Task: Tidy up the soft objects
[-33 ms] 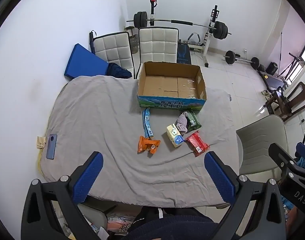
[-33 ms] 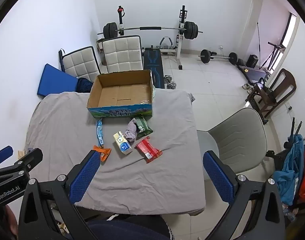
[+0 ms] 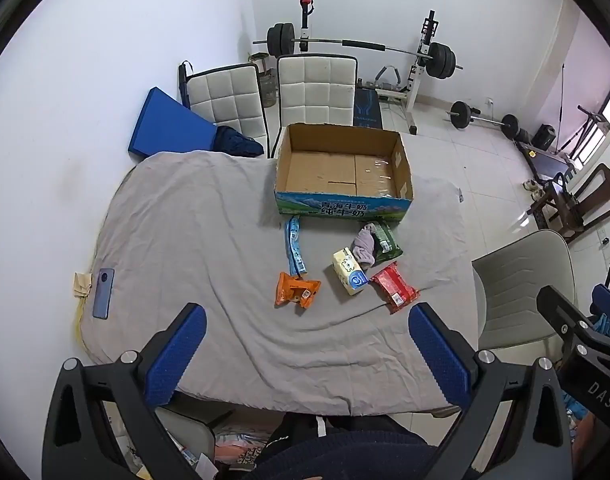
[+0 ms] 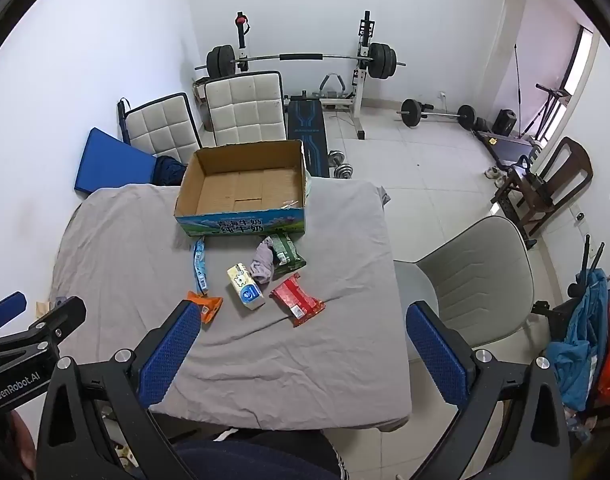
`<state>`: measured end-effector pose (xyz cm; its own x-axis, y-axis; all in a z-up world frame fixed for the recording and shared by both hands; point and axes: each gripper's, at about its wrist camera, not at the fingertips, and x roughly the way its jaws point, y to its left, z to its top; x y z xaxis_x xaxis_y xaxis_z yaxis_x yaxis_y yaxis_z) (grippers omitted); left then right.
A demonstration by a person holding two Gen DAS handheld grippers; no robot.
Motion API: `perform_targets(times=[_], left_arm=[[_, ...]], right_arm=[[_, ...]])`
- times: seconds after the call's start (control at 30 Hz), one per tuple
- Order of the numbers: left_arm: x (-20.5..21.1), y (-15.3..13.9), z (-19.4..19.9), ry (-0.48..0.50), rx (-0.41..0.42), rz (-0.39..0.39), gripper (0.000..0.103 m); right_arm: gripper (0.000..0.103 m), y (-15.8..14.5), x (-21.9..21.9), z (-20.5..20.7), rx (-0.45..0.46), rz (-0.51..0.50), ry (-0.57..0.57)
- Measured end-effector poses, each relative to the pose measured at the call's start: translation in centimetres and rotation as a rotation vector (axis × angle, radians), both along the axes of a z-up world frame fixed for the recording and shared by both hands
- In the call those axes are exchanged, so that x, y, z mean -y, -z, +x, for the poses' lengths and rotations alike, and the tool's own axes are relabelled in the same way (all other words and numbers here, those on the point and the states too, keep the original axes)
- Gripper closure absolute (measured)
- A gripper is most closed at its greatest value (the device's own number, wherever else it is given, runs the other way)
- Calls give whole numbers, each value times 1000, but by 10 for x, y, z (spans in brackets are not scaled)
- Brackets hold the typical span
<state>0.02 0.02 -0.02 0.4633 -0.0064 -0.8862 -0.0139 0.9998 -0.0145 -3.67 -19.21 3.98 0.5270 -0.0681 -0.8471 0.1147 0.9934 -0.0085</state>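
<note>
An open empty cardboard box (image 3: 343,172) (image 4: 243,188) stands at the far side of the grey-covered table (image 3: 185,232) (image 4: 125,248). In front of it lie an orange packet (image 3: 297,289) (image 4: 207,304), a long blue packet (image 3: 295,246) (image 4: 200,260), a yellow tissue pack (image 3: 348,271) (image 4: 245,286), a grey-purple cloth (image 3: 365,244) (image 4: 264,262), a green packet (image 3: 387,236) (image 4: 287,250) and a red packet (image 3: 393,288) (image 4: 297,300). My left gripper (image 3: 305,356) and right gripper (image 4: 301,354) are open and empty, held high above the near table edge.
A phone (image 3: 103,293) lies near the table's left edge. Two white chairs (image 3: 315,88) and a blue mat (image 3: 169,128) stand behind the table; a grey chair (image 4: 473,272) stands at its right. Weights equipment (image 4: 301,60) is at the back wall.
</note>
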Motion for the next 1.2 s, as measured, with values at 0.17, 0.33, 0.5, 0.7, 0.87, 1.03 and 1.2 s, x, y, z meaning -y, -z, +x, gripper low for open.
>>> perform_targets(times=[0.17,0.33,0.5,0.7,0.87,1.03,1.2], left_arm=[[0,0,1,-5,7,16,0],[0,0,2,-6,11,9,0],[-2,-1,2,-1,12,12,0],[-2,-5,1,-6,26,16,0],[-4,-4,0,-2,24,11,0],[-3,-5,0,0,23,12,0],[-2,-6,1,2,30,14,0]], right_arm=[[0,0,0,-4,-4,0,0],[0,-4,-2,-2,-2,-13,5],[0,-5,-2,-3,4,-17,7],[0,-7,-4,-4,14,-23,9],[0,-8,-7,-1,14,-25,8],[0,-8,-8,0,23,-30,10],[0,-8,-10,1,23,-33,13]])
